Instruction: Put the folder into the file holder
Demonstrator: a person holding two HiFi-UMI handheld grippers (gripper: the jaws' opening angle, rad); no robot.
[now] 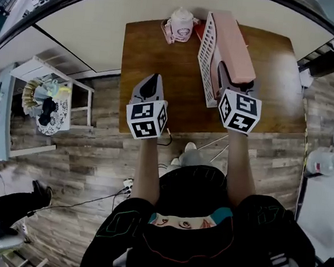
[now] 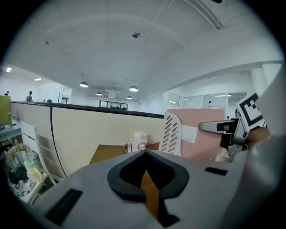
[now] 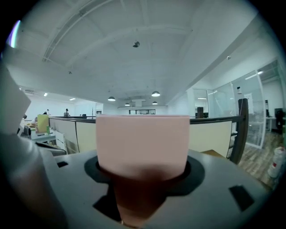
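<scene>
Inside right claw (image 3: 142,199), perhaps tight: folder (image 3: 143,143)

Nothing readable — the white label (image 2: 191,133) on the pink folder (image 2: 203,147) (too small) is illegible.

My head camera looks steeply down on the table (image 1: 158,52); both gripper cameras face 12 o'clock, the right hard against the folder (image 3: 142,143) all three share.

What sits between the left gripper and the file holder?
Bare table separates the left gripper from the file holder, as the head view shows.
</scene>
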